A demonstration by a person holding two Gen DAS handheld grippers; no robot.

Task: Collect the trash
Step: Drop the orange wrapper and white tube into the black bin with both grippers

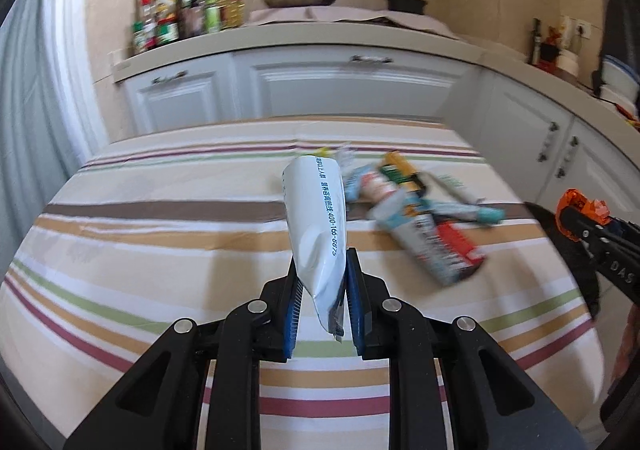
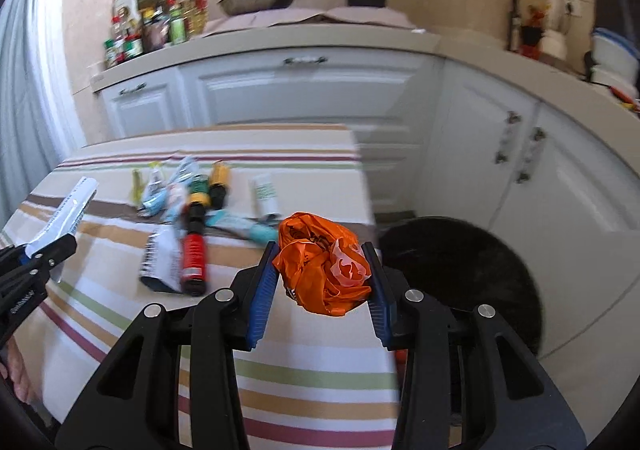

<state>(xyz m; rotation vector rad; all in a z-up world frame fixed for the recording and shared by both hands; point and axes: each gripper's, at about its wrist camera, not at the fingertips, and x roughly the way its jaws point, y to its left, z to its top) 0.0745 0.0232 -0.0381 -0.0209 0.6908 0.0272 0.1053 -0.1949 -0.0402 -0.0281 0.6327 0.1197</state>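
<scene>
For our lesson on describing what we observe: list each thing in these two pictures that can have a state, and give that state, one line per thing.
Left claw: shut on the white tube.
White tube: dented, held up off the table.
Right claw: shut on the orange bag.
Orange bag: crumpled, held.
Trash pile: lying scattered on the striped tablecloth.
Cupboard doors: closed.
Black bin: open-topped, beside the table.

Bright, soft daylight from the curtained left; fisheye bending, dark corners, motion blur throughout.
</scene>
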